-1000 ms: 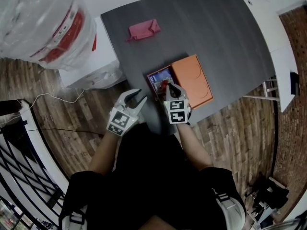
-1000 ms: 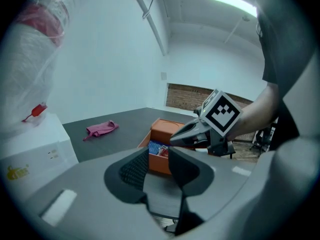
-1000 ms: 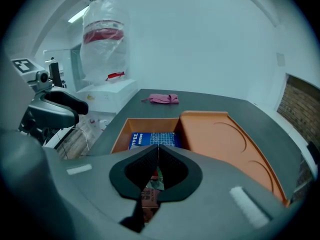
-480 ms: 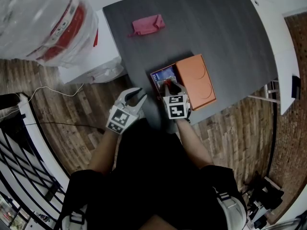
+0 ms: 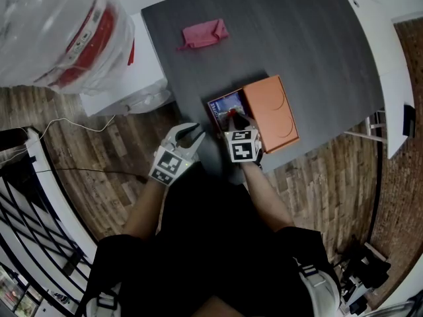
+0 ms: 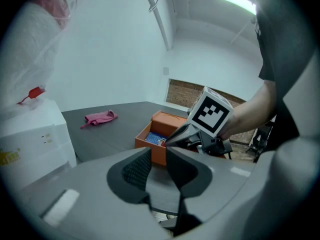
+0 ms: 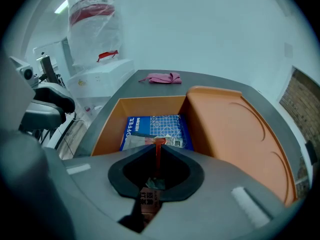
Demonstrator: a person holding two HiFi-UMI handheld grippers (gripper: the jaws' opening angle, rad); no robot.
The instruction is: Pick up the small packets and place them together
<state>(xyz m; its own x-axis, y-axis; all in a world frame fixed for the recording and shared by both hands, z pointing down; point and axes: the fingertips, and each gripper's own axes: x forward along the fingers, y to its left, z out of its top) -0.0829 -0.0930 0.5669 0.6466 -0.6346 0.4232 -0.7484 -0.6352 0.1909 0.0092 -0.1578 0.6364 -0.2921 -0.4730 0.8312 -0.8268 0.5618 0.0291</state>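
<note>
An open orange box sits near the table's front edge, its lid lying flat to the right. Inside lie a blue coffee packet and a silvery packet. My right gripper hangs over the box's near wall. Its jaws are closing, and a thin red packet stands edge-on, pinched between the tips. My left gripper hovers left of the box at the table edge. Its jaws are closing with a gap and nothing between them.
A pink cloth lies at the far left of the dark grey table. A white cabinet with a big plastic-wrapped bundle stands left of the table. Wooden floor lies beyond the table edges.
The view has shifted slightly. Both grippers keep nearly the same places beside and over the box, and the red packet stays at the right jaws.
</note>
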